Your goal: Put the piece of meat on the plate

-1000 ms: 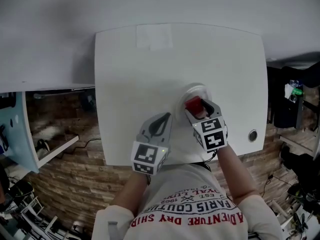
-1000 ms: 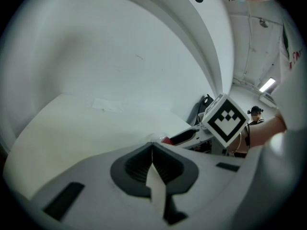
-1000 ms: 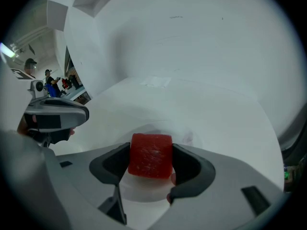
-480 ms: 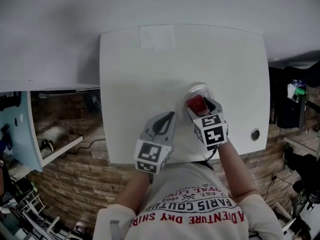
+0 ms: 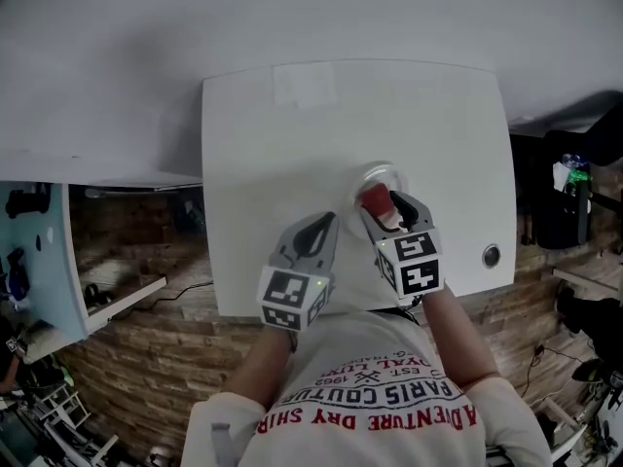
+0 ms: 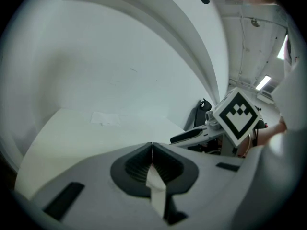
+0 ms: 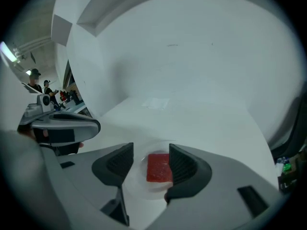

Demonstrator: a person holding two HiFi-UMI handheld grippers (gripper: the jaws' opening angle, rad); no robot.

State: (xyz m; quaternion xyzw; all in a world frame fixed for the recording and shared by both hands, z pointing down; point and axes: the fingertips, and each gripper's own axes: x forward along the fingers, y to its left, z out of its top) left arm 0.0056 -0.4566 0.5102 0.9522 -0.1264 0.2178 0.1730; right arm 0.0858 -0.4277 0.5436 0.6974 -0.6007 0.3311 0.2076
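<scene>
Right gripper view is showing meat (image 7: 159,167) lying on plate (image 7: 153,188); released right tool (image 7: 150,152) is closing on nothing, needing only withdrawal; left tool (image 6: 151,146) clenched.

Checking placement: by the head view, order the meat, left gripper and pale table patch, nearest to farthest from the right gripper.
From the right gripper, whose closing jaws grip nothing:
1. the piece of meat, on the plate, below between its jaws.
2. the left gripper, alongside on its left.
3. the pale patch, at the table's far edge.
</scene>
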